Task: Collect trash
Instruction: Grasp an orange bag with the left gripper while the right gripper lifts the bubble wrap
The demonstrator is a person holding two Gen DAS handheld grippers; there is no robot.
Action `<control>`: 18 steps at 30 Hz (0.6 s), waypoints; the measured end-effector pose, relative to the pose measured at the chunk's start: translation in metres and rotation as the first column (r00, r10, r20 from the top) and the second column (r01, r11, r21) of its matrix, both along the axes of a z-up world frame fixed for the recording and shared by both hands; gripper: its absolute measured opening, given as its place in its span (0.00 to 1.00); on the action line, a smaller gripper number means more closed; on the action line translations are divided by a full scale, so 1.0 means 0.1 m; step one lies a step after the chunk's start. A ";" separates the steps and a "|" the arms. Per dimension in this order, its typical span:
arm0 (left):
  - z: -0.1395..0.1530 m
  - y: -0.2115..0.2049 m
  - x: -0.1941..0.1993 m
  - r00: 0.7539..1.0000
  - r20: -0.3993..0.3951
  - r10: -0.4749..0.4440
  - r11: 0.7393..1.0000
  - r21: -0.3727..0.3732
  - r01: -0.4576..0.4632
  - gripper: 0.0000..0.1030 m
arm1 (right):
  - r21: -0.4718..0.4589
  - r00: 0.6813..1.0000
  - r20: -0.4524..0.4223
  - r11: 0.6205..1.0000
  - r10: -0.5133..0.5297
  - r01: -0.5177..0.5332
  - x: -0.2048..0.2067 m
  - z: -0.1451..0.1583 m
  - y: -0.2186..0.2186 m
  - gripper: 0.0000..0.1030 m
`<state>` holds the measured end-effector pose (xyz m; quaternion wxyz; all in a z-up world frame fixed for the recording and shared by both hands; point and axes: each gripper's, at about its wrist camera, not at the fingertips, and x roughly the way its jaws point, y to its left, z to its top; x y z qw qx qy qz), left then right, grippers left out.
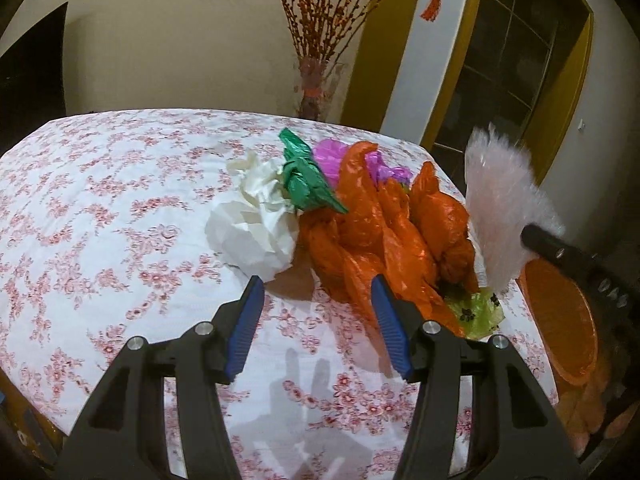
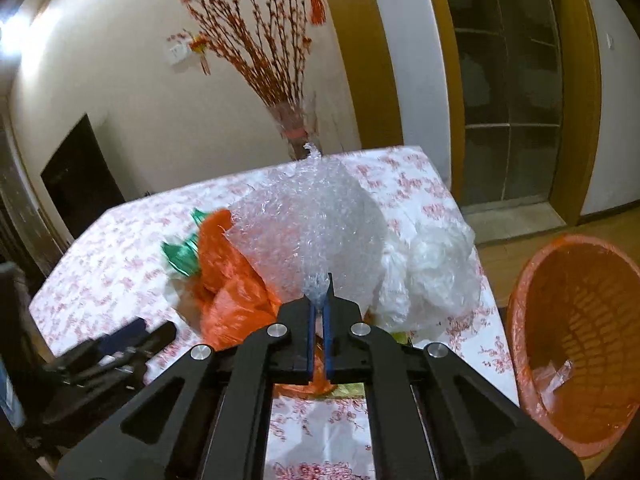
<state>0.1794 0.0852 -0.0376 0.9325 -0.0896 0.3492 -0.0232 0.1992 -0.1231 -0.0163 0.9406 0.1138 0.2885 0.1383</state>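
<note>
A heap of trash lies on the floral table (image 1: 100, 208): crumpled white paper (image 1: 256, 232), a green bag (image 1: 306, 178), a purple bag (image 1: 332, 158), orange bags (image 1: 384, 232) and a lime scrap (image 1: 478, 314). My left gripper (image 1: 316, 304) is open and empty, just short of the orange bags. My right gripper (image 2: 319, 300) is shut on a sheet of bubble wrap (image 2: 312, 224), held above the heap; the wrap shows blurred in the left wrist view (image 1: 500, 208). A white plastic bag (image 2: 432, 272) lies behind it.
An orange-lined trash basket (image 2: 576, 320) stands on the floor off the table's right edge, also in the left wrist view (image 1: 560, 320). A vase of red branches (image 1: 316, 88) stands behind the table. A glass door (image 2: 508, 80) is at right.
</note>
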 end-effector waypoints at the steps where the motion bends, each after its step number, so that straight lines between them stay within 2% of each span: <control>1: -0.01 -0.02 0.01 1.000 -0.003 -0.006 1.000 -0.004 0.006 0.53 | 0.009 1.000 0.014 1.000 0.000 0.000 -0.02 0.05 -0.01 0.02; 9: -0.05 -0.18 0.11 0.998 -0.036 -0.045 0.998 -0.037 0.044 0.45 | 0.040 0.994 0.103 0.999 -0.025 0.021 -0.17 0.34 -0.14 0.02; 13: -0.06 -0.23 0.18 0.998 -0.038 -0.051 0.998 -0.032 0.050 0.44 | 0.041 0.993 0.104 0.998 -0.047 0.043 -0.20 0.33 -0.20 0.02; 18: -0.16 -0.22 0.28 0.997 -0.075 -0.034 0.999 -0.036 0.032 0.37 | 0.036 0.994 0.091 0.998 -0.057 0.054 -0.21 0.26 -0.25 0.02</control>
